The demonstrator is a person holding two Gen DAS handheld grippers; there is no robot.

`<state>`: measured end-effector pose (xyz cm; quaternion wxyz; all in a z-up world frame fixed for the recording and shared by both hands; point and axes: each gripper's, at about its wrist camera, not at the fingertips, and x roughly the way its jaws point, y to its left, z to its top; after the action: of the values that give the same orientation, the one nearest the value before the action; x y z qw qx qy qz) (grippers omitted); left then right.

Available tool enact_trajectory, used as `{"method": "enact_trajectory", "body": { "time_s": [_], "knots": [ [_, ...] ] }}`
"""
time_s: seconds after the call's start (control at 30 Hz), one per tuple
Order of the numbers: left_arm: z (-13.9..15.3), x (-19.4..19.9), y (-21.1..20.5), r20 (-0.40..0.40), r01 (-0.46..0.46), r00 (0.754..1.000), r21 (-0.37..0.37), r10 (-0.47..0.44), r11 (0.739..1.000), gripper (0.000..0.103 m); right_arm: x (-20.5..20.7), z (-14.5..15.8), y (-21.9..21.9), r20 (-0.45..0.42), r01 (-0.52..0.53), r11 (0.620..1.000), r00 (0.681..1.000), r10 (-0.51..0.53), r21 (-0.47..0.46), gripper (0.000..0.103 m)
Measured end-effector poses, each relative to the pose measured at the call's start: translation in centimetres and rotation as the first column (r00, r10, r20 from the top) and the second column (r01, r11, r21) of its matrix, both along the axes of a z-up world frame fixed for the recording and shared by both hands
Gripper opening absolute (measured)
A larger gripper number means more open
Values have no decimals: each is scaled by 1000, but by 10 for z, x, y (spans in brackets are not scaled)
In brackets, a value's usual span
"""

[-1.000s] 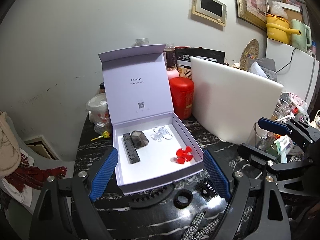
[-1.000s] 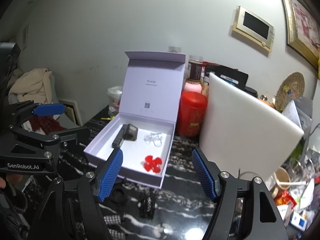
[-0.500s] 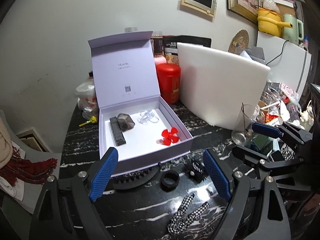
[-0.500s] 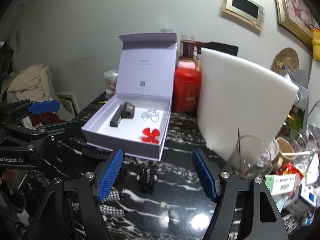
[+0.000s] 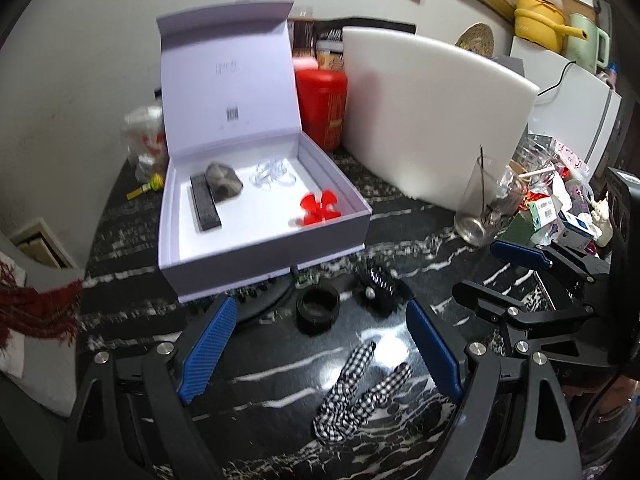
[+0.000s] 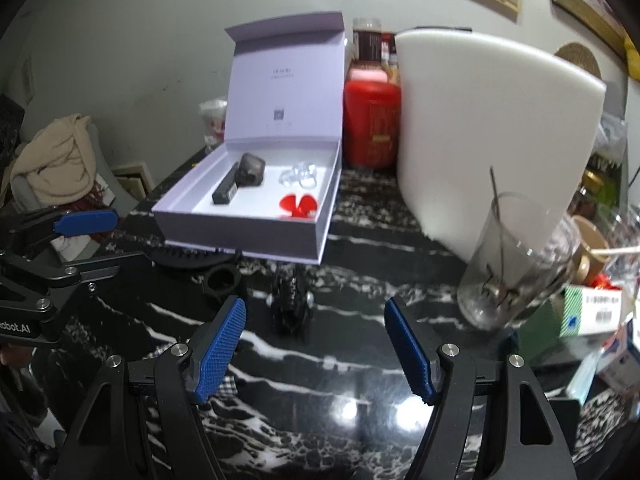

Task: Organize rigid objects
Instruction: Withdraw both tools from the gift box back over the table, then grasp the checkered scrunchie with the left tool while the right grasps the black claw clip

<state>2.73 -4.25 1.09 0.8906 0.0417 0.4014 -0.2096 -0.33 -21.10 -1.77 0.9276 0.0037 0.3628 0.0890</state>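
An open lilac box [image 5: 256, 268] [image 6: 248, 236] stands on the black marble table. It holds a black bar [image 5: 205, 208], a grey faceted piece [image 5: 223, 187], a clear clip [image 5: 272, 174] and a red propeller [image 5: 320, 209]. In front of it lie a black comb [image 5: 260, 300], a black ring [image 5: 317, 307] [image 6: 219, 279], a black hair claw [image 5: 380, 284] [image 6: 290, 300] and a checked fabric clip [image 5: 360, 392]. My left gripper [image 5: 318, 356] is open and empty above the table, near the ring. My right gripper [image 6: 314, 344] is open and empty, just short of the hair claw.
A white foam board [image 5: 432, 128] leans behind the box on the right, with a red canister [image 5: 322, 108] beside it. A drinking glass [image 6: 508, 264] and a clutter of small packages [image 6: 592, 312] stand at the right. Clothing lies on a chair [image 6: 56, 160] at the left.
Both grippers have pulled back from the box and tilted downward, so the loose objects on the table in front of the box come into view. Both stay open and empty.
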Motion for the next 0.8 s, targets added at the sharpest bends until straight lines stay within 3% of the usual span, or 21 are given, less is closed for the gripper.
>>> {"method": "enact_trajectory", "body": {
  "time_s": [0.4, 0.8],
  "knots": [
    [-33, -8, 4, -112, 23, 993, -61, -30, 998, 87, -1, -35, 4, -75, -6, 1000, 997, 7, 18, 73],
    [-65, -25, -13, -177, 114, 977, -30, -117, 993, 87, -8, -56, 0, -126, 7, 1000, 992, -6, 9, 72]
  ]
}}
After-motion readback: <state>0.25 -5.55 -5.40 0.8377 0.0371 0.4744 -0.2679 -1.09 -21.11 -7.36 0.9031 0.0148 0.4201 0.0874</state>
